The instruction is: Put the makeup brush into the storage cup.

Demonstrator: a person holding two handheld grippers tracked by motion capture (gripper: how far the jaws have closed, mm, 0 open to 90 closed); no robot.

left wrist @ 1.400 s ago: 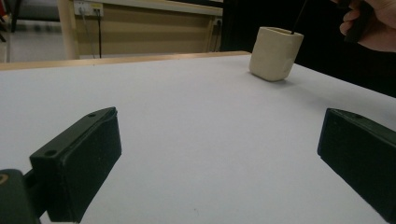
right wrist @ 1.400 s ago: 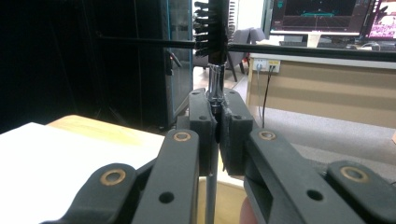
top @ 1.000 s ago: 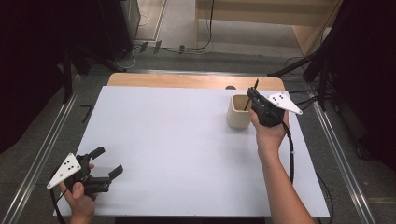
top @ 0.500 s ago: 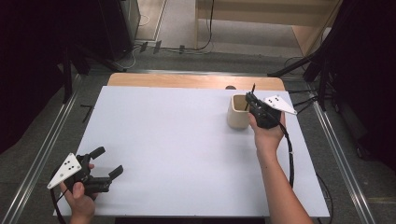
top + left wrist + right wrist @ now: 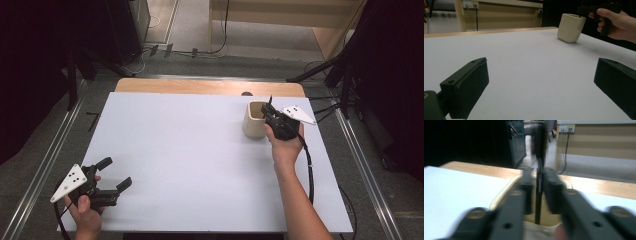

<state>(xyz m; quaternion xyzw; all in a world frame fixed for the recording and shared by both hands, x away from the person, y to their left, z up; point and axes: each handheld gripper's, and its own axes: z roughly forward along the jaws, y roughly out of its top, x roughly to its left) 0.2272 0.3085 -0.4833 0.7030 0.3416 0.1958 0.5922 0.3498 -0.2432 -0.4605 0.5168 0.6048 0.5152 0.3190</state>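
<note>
Fingers (image 5: 524, 187) of right gripper (image 5: 270, 111): closed on a thin dark upright object (image 5: 538, 195), its lower end inside the cream cup (image 5: 255, 120) at the table's (image 5: 190, 150) far right.
Risk, judged: letting go off-centre or nudging the rim could tip the light cup; object's identity unclear. Left gripper (image 5: 541, 82): jaws wide apart, holding nothing, low over the near left corner.

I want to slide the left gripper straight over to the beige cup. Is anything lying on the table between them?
Nothing: in the left gripper view, bare white tabletop runs from the open left gripper to the beige squarish cup; the high view agrees.
</note>
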